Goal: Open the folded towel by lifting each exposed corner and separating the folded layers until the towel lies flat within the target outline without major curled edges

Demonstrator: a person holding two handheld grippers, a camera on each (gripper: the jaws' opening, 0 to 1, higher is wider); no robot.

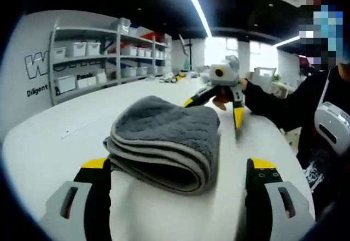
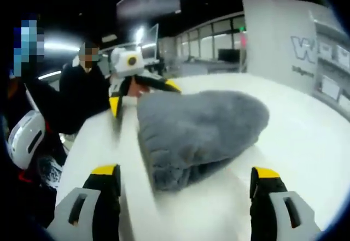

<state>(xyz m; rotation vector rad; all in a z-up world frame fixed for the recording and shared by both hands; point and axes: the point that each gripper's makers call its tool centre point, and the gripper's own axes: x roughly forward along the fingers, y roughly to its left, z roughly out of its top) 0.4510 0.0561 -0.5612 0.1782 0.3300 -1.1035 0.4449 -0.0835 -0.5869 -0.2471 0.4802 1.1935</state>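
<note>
Left gripper view, left claw (image 1: 178,170): jaws apart, empty, just near of the towel.
Towel (image 1: 164,137): grey, folded, on the white surface (image 1: 49,142).
Right claw (image 1: 219,101): at the towel's far edge, jaws spread.
Right gripper view, right claw (image 2: 186,178): apart, towel (image 2: 199,131) between and beyond the tips.

White worktop (image 1: 49,142). Shelving rack (image 1: 93,55) w/ white bins behind worktop, against wall w/ lettering (image 1: 38,74). Ceiling light strip (image 1: 196,3) above worktop. Person in dark top (image 2: 82,96) beside worktop edge.
</note>
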